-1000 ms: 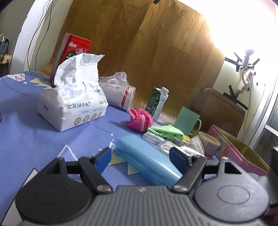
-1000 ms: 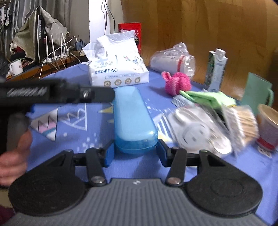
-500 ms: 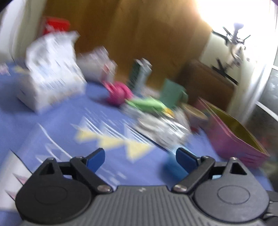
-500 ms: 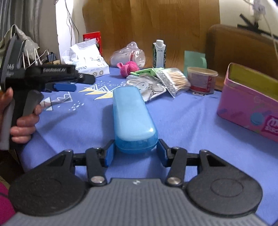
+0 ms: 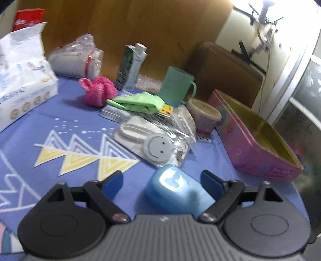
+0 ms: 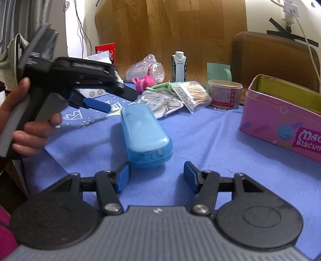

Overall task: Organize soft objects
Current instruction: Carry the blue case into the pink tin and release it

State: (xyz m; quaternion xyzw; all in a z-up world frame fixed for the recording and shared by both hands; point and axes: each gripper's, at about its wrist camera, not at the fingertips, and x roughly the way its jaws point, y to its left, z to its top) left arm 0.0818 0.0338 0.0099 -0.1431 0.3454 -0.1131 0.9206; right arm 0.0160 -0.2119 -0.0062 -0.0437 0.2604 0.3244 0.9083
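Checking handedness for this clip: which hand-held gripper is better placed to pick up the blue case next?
Left, probably. The left hand-held gripper already has one end of the blue case between its open fingers. The right hand-held gripper is open too, but the case lies just ahead of its fingertips, off toward one finger.

On the pink tin (image 6: 284, 112) to your far right you can read "Mac" over "BISCUI", cut off by the frame edge. Well left of the tin, the white tissue pack (image 5: 22, 80) shows "SIPIAO", blurred. The carton (image 6: 179, 67) behind the tin's left has small print too faint to read. The red box's (image 5: 28, 18) script is unreadable.
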